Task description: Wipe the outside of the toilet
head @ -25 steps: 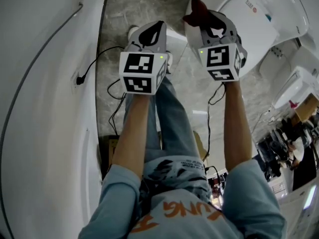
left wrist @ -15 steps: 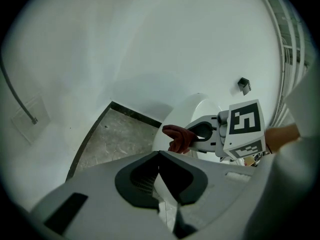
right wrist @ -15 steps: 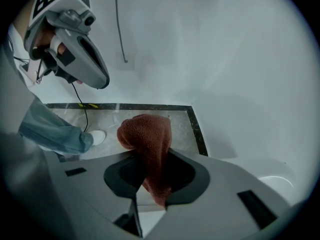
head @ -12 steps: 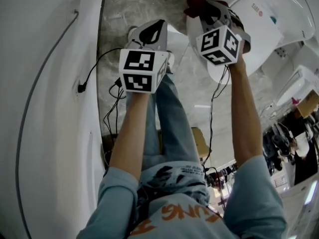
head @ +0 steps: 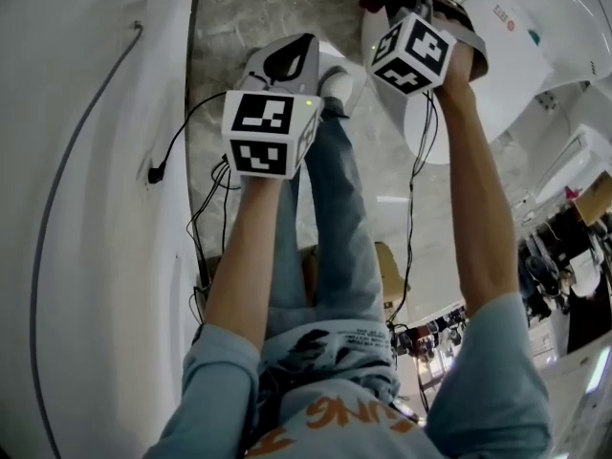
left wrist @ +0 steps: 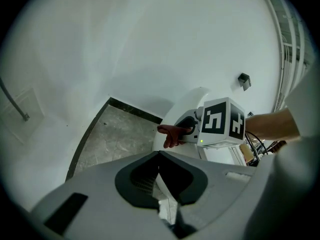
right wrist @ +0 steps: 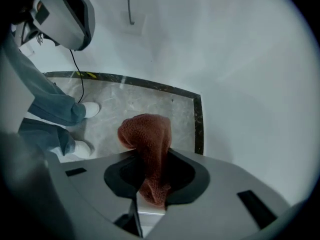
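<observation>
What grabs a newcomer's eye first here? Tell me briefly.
The rust-red cloth pinched in the right tool stands out, sticking out over the grey marble floor. The left tool is shut and empty. Its black-and-white marker cube sits bold in the head view's upper middle, with the white toilet at upper right.

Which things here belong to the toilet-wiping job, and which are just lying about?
Job:
- toilet
- cloth
- right gripper, shut on the cloth

Lying about:
- plug
- cables on the floor
- left gripper, shut and empty, takes no part
</observation>
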The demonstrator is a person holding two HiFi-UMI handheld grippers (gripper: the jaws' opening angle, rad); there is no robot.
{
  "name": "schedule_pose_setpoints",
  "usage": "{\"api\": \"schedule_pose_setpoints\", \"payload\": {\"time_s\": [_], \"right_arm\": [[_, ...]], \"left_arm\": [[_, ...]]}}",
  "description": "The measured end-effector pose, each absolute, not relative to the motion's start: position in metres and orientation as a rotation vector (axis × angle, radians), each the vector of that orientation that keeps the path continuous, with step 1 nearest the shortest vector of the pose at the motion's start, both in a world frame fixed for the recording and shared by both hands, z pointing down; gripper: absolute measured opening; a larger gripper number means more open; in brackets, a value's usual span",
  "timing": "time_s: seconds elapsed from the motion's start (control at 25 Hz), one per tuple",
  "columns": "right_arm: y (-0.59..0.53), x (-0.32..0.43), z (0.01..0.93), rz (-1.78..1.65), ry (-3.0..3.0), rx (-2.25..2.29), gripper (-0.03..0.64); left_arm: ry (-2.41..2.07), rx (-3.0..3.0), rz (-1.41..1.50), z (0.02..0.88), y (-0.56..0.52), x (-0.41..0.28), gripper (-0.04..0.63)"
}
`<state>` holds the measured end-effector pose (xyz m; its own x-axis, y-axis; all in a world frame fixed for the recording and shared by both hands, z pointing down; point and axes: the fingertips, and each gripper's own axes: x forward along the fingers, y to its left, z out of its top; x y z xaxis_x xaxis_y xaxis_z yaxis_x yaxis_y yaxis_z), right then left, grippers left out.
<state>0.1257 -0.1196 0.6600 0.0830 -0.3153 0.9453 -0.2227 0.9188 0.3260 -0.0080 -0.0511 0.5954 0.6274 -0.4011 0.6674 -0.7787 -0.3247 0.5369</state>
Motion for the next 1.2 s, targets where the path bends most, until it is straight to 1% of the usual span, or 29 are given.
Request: {"api": "schedule_pose_setpoints", "payload": {"time_s": [0.2, 0.52, 1.2], "right_arm": [[-0.105, 0.142, 0.677, -0.021, -1.386, 0.405, 0.095], [-0.075, 0.158, 0.680, 0.046, -1.314, 0.364, 0.092], [-0.026, 0.152, 0.669, 0.189, -1.389, 0.389, 0.087]], "left_arm": [[-0.958, 1.928, 0.538, 0.601, -0.043, -0.011, -0.006], [-1.003, 1.905, 0.513, 0.600, -0.029, -0.008, -0.006], [-1.077, 1.854, 0.482, 0.600, -0.003, -0.021, -0.006]]}}
